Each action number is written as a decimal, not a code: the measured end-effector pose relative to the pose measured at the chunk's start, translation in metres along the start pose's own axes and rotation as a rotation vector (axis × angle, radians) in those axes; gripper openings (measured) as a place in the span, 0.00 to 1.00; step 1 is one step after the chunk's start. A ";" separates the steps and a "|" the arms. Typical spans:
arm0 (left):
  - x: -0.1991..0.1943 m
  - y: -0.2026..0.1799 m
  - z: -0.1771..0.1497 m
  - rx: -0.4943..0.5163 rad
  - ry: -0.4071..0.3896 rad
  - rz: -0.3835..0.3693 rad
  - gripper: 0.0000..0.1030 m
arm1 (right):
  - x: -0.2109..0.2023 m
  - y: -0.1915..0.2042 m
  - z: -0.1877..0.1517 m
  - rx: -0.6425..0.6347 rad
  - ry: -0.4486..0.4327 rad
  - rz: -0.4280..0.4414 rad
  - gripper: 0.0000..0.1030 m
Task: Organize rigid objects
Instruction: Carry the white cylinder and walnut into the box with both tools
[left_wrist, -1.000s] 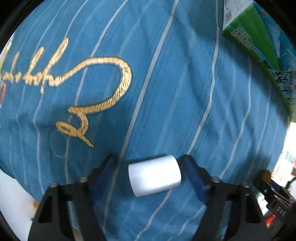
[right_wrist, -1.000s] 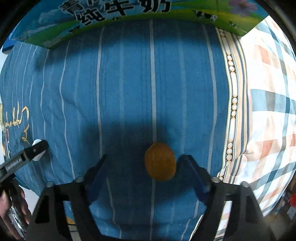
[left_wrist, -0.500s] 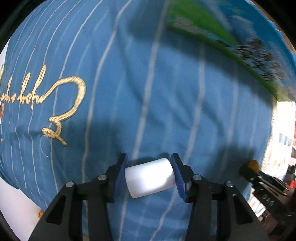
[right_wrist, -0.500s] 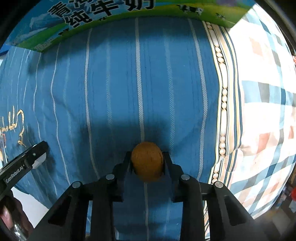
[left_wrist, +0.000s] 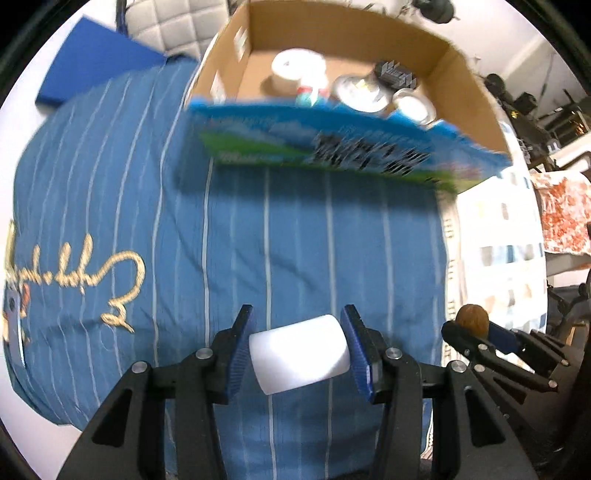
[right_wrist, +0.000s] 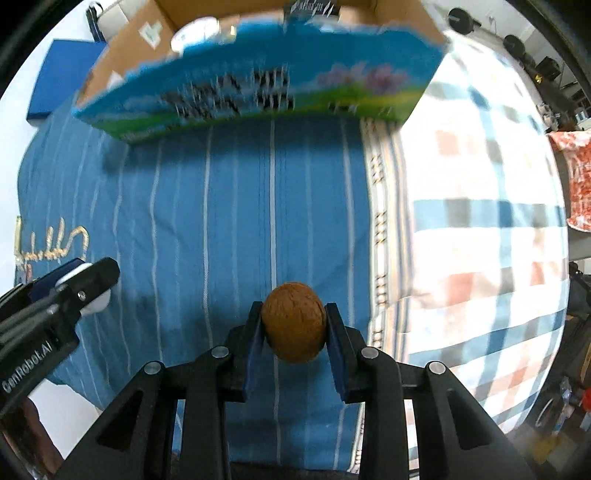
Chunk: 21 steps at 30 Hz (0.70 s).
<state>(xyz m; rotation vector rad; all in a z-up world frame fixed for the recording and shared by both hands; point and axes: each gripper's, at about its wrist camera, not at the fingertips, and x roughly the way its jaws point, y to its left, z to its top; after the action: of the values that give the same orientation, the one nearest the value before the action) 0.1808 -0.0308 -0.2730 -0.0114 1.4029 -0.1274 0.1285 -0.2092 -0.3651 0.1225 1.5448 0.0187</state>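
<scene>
My left gripper (left_wrist: 298, 354) is shut on a white cylinder (left_wrist: 299, 358), held above the blue striped cloth (left_wrist: 258, 229). My right gripper (right_wrist: 293, 328) is shut on a brown walnut (right_wrist: 293, 321), also lifted above the cloth. The right gripper with the walnut (left_wrist: 472, 319) shows at the right of the left wrist view. The left gripper (right_wrist: 85, 284) shows at the left of the right wrist view. An open cardboard box (left_wrist: 469, 92) with a blue and green printed front stands at the far end of the cloth and holds several objects.
Inside the box are a white tape roll (left_wrist: 297, 68), round tins (left_wrist: 360, 90) and a dark object (left_wrist: 393, 74). A checked cloth (right_wrist: 480, 229) lies to the right. A blue flat pad (left_wrist: 99, 62) lies at the far left. Clutter stands at the far right.
Both grippers have lifted and tilted up with their objects; the box's inside has come into view. One second ago both grippers were open around the objects on the cloth.
</scene>
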 end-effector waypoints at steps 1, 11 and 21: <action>-0.008 0.004 -0.003 0.010 -0.017 0.000 0.43 | -0.011 -0.003 -0.001 0.003 -0.018 0.003 0.33; -0.073 0.002 0.023 0.057 -0.150 -0.042 0.43 | -0.103 -0.026 0.032 0.032 -0.162 0.040 0.33; -0.117 0.000 0.049 0.054 -0.245 -0.107 0.43 | -0.136 -0.018 0.048 0.036 -0.236 0.098 0.33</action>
<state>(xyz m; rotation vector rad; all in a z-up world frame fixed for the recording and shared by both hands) 0.2102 -0.0229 -0.1495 -0.0550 1.1541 -0.2447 0.1716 -0.2422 -0.2306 0.2211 1.3030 0.0526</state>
